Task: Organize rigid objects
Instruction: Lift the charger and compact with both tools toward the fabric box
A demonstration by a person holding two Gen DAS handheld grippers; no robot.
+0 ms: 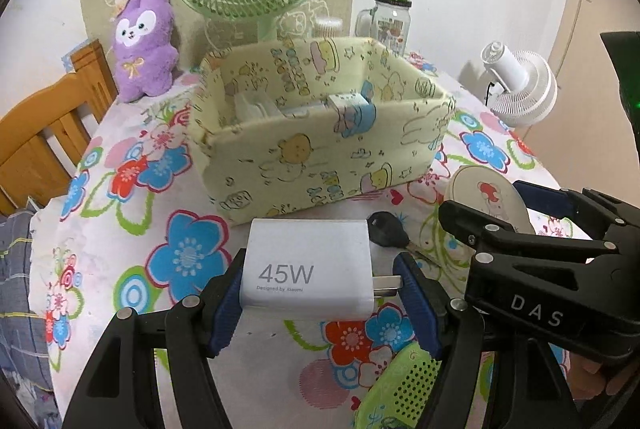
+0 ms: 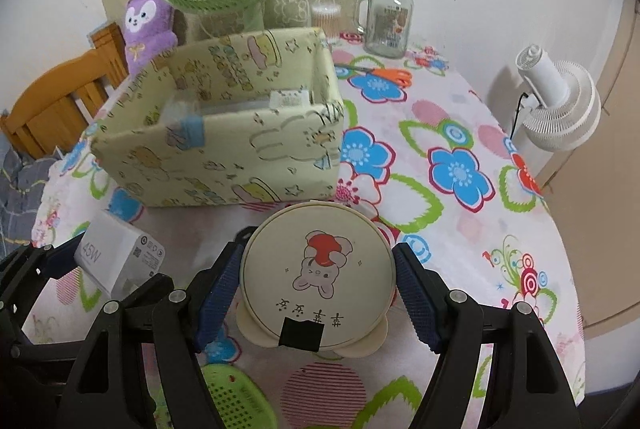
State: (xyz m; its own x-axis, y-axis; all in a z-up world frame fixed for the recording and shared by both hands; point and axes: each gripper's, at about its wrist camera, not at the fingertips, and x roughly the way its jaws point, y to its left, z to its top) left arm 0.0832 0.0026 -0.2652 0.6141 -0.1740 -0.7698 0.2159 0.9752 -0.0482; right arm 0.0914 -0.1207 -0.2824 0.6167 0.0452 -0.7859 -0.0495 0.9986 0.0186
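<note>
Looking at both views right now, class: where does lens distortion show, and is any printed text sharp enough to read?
Left wrist view: dark corners, the storage box bulges, "45W" on the white charger reads sharply. Right wrist view: the table edge curves, the round case is crisp, its print upside down.

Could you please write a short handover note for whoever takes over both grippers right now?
Left gripper: shut on the white 45W charger, held above the table.
Right gripper: shut on the round cream compact with the bunny picture.
The fabric storage box stands just ahead and already holds some white items.
Left to do: drop both items in the box, then collect the black key and the green perforated item from the tablecloth.
</note>
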